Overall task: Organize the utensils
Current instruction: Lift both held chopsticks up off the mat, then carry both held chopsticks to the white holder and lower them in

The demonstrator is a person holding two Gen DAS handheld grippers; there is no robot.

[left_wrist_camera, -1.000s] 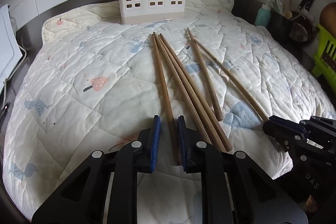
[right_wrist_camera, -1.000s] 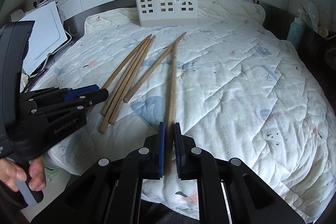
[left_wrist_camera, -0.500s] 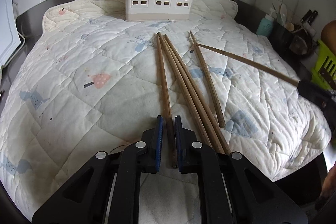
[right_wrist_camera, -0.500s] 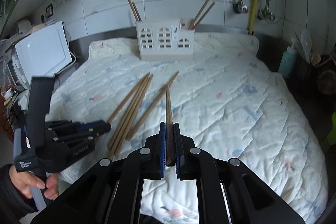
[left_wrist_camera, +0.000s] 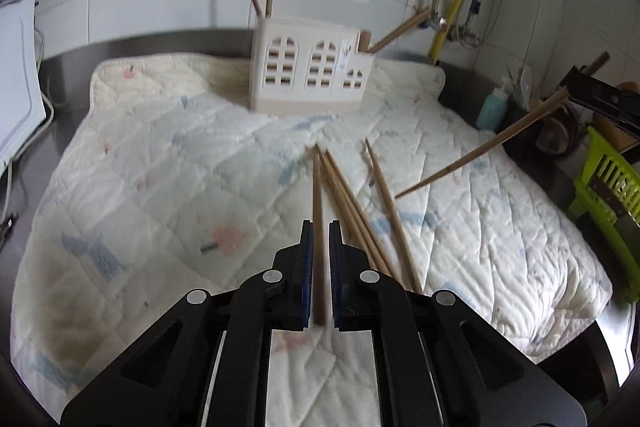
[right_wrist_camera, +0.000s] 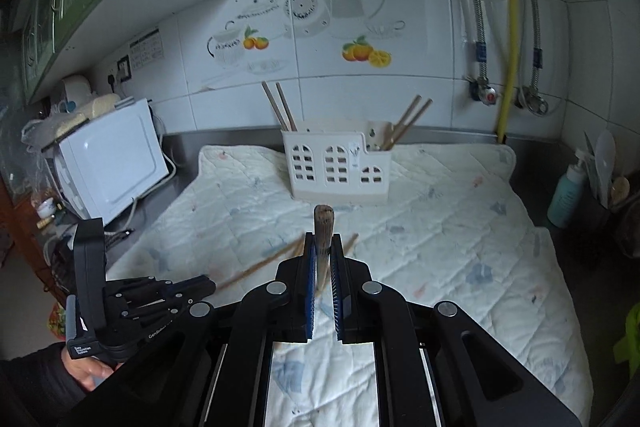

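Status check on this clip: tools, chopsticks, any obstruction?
Left tool shut on one chopstick. Right tool shut on another, lifted. Three chopsticks loose on the quilt. Path to holder open.

The left gripper (left_wrist_camera: 318, 259) is matte black plastic, with angular linkage arms carrying round silver screws and triangular cut-outs. Blue ribbed pads (left_wrist_camera: 306, 267) line its fingers. The right gripper (right_wrist_camera: 323, 267) is built alike, with blue pads (right_wrist_camera: 309, 279). At eight o'clock in the right wrist view, white lettering marks the left gripper's body; a bare hand (right_wrist_camera: 89, 371) in a dark sleeve (right_wrist_camera: 36, 387) grips its handle.
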